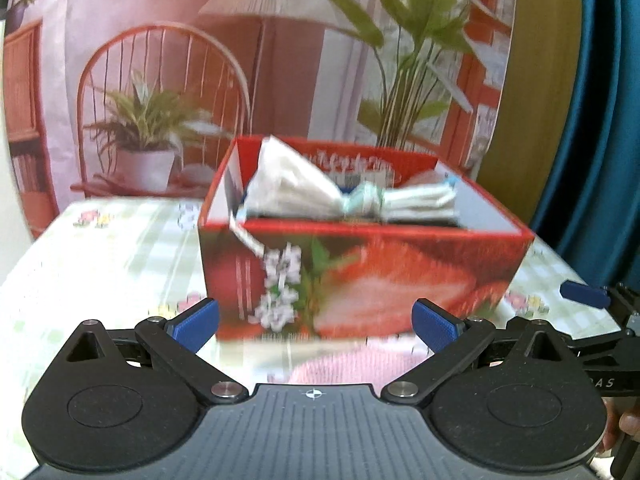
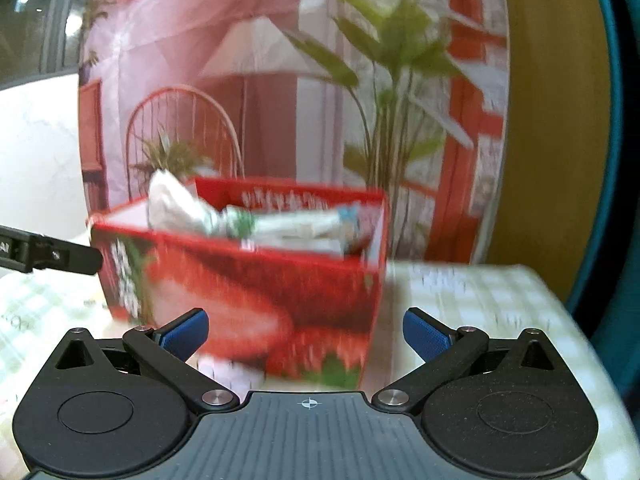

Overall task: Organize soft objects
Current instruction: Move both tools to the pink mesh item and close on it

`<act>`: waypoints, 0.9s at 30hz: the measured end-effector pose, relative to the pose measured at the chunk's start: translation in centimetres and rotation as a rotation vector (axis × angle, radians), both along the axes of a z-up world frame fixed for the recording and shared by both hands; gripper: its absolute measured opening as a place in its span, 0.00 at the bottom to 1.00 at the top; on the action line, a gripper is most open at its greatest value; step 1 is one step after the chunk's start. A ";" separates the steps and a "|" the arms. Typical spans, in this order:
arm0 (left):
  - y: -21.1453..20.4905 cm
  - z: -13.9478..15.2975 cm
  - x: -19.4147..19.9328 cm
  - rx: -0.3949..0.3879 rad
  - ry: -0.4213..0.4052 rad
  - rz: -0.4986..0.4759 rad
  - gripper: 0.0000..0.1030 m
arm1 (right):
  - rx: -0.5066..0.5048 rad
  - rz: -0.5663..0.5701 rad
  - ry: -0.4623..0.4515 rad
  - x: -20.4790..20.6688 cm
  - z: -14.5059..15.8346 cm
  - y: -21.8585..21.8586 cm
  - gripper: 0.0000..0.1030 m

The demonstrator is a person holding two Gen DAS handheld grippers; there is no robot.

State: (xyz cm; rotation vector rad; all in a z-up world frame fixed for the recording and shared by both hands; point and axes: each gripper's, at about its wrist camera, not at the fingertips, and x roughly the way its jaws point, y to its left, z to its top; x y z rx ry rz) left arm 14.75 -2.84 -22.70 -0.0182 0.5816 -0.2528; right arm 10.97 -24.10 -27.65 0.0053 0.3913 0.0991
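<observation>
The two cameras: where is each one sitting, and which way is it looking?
Left wrist: sits on the left gripper, looks along its open fingers at the box front; the right gripper's finger and a bit of hand show at the right edge.
Right wrist: sits on the right gripper, faces the box's corner; the left gripper's finger pokes in left.
Shared: box, white cloths, pink cloth, table.

Backdrop (image 1: 280, 60) behind table: printed room scene with pink walls, arched red chair, pleated lamp, potted plants, red window frame. Olive-yellow panel (image 1: 540, 80) to its right, then teal curtain (image 1: 600, 120). Table under pale green checked cloth (image 1: 100, 248) with small flowers. Right wrist view: white wall (image 2: 36, 160) at left
</observation>
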 end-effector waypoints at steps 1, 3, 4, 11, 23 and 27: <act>0.1 -0.5 -0.2 -0.004 0.011 0.002 1.00 | 0.005 -0.011 0.017 -0.2 -0.7 0.0 1.00; 0.4 -1.4 -0.4 -0.008 0.031 0.001 1.00 | 0.018 -0.027 0.052 -0.3 -2.0 -0.2 1.00; 0.4 -1.9 -0.5 -0.003 0.041 0.002 1.00 | 0.023 -0.034 0.069 -0.5 -2.6 -0.3 1.00; 0.8 -3.9 -0.5 -0.003 0.093 0.009 1.00 | 0.015 -0.080 0.129 -1.1 -5.6 -0.4 0.99; 1.1 -5.2 0.2 -0.010 0.142 0.033 1.00 | 0.053 -0.074 0.143 -0.3 -6.0 -1.2 0.99; 1.0 -5.7 0.5 -0.007 0.155 0.034 1.00 | 0.027 -0.042 0.152 0.0 -6.2 -0.7 0.99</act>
